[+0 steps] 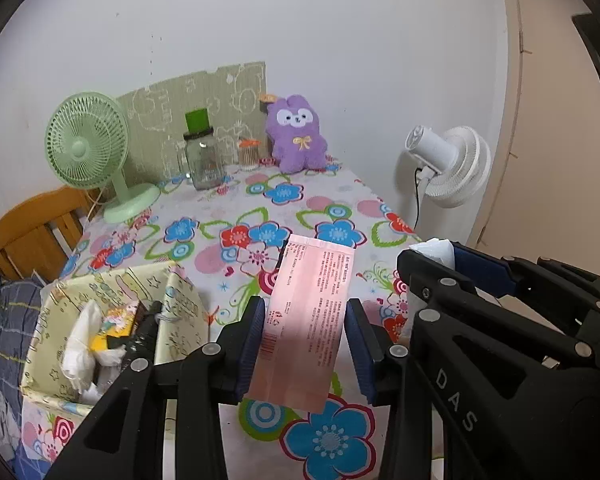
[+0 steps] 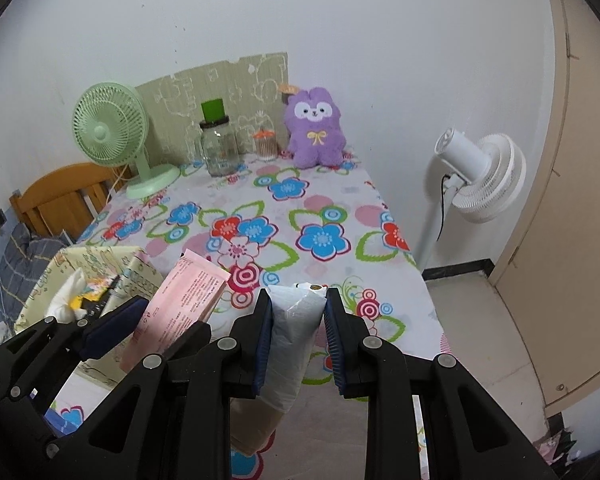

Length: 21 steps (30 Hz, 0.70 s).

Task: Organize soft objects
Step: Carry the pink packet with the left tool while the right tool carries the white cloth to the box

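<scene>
My left gripper (image 1: 305,314) is shut on a flat pink packet (image 1: 312,280), held lengthwise above the floral table (image 1: 268,200). Close on its right, my right gripper (image 2: 299,304) is shut on a soft white plastic-wrapped pack (image 2: 290,340). Both are seen in each other's view: the right gripper (image 1: 432,264) with the white pack (image 1: 434,250), and the left gripper's finger (image 2: 112,326) beside the pink packet (image 2: 180,304). A yellow-green patterned box (image 1: 180,308) at the near left holds white wads and small items. A purple plush toy (image 1: 296,136) sits at the table's far end.
A green desk fan (image 1: 88,148), a glass jar with a green lid (image 1: 202,156) and a small orange-lidded container (image 1: 249,156) stand along the back by a cardboard panel. A white standing fan (image 1: 448,164) is off the right edge. A wooden bed frame (image 1: 32,232) lies left.
</scene>
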### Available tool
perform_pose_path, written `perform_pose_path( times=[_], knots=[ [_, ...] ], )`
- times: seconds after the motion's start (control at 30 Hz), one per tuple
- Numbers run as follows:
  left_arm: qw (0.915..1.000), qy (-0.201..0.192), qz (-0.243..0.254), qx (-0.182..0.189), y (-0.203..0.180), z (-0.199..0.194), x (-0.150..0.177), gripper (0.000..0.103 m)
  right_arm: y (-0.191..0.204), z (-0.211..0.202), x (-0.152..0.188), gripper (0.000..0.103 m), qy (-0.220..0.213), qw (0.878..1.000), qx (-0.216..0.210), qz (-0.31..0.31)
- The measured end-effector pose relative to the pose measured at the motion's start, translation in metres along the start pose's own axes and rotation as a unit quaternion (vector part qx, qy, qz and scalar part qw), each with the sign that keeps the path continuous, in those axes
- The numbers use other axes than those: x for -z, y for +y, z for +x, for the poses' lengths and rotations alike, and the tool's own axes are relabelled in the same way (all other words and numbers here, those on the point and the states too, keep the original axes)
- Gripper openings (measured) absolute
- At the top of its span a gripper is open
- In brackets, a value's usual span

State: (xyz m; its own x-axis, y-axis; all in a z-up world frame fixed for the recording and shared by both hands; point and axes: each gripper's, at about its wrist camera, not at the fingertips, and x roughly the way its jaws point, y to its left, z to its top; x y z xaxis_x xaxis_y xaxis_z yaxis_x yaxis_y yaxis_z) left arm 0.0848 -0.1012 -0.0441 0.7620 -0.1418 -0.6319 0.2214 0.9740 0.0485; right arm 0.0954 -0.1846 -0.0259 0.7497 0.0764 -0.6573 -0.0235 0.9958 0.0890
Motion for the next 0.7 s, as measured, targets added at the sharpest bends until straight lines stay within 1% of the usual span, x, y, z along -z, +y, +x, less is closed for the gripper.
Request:
perform_pose_path(
  times=[0.3,0.47,0.7],
  knots=[
    [0.9996,-0.028,-0.003,0.001,0.017,-0.026,-0.006,0.042,0.018,-0.026,-0.008,0.028,-0.028,1.000,-0.001,-0.005],
    [0.9992,-0.039,-0.010,-0.004,0.031,-0.035,-0.007,0.042,0.033,-0.033,-0.013,0.028,-0.038,0.999,-0.005,-0.014],
    [0.9984,-0.050,-0.020,-0.019,0.054,-0.043,-0.010,0.042,0.055,-0.037,-0.021,0.028,-0.051,0.998,-0.023,-0.027]
  ],
)
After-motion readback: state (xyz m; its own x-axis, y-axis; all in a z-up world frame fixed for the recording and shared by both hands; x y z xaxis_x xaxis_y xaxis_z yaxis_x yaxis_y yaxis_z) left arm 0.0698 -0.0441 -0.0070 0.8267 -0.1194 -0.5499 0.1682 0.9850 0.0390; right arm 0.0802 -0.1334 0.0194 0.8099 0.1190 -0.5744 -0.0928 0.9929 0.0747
